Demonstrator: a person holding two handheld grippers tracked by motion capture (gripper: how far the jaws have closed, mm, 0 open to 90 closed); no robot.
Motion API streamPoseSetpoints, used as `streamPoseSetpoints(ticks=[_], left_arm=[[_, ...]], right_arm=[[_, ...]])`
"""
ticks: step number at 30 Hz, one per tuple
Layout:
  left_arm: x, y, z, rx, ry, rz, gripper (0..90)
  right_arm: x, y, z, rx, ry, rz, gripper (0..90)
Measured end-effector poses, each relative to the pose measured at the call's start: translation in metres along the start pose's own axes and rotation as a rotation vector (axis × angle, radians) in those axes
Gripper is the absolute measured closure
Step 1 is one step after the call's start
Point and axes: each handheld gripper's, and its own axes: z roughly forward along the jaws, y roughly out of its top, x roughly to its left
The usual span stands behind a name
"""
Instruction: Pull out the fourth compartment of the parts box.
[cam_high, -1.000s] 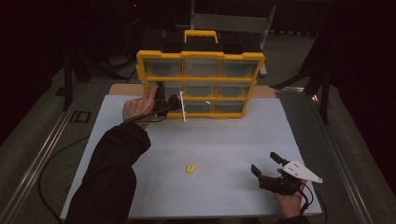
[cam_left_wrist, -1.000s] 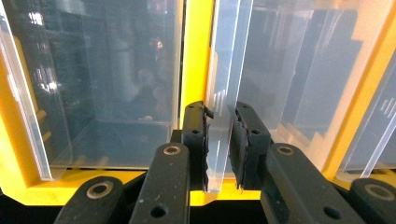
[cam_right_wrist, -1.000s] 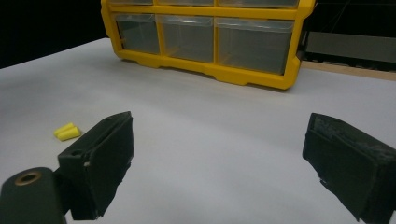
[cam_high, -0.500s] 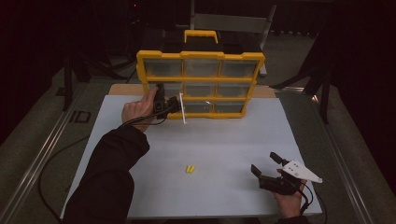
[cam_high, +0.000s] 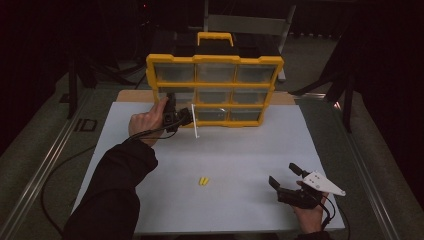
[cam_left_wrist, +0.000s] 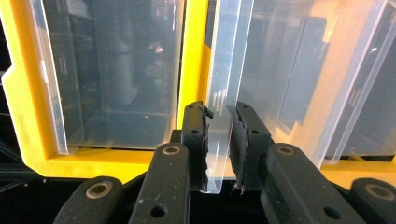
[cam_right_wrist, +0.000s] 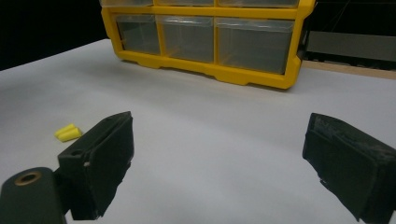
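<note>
White table (cam_high: 240, 150): bare sheet carrying all items, seen from above in the high view. Yellow cabinet (cam_high: 215, 90): stands upright at the far edge, with a handle on top and clear drawers in rows of three. Clear drawer (cam_high: 196, 121): partly pulled out of the cabinet's lower left area; which row it belongs to is hard to tell in the dim high view. In the left gripper view its thin front wall (cam_left_wrist: 224, 93) runs down between the jaws. Left gripper (cam_high: 182, 118): held at the cabinet's front, its jaws clamped on the drawer's front wall, pads (cam_left_wrist: 196, 135) pressed against both faces of the plastic. Right gripper (cam_high: 289, 180): rests low near the table's near right corner, well apart from the cabinet, its jaws wide apart and holding nothing. Yellow earplugs (cam_high: 203, 181): two small pieces lying side by side, touching, on the table's near middle, left of the right gripper (cam_right_wrist: 219, 163).
</note>
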Motion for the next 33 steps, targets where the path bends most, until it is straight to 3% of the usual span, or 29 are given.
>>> streamPoseSetpoints(ticks=[4, 33], left_arm=[[0.0, 0.0, -0.005, 0.003, 0.004, 0.023, 77.9], [-0.004, -0.006, -0.033, -0.028, 0.011, 0.045, 78.5]], right_arm=[[0.0, 0.0, 0.0, -0.001, 0.002, 0.002, 8.8], [0.001, 0.0, -0.001, -0.002, -0.001, 0.0, 8.8]])
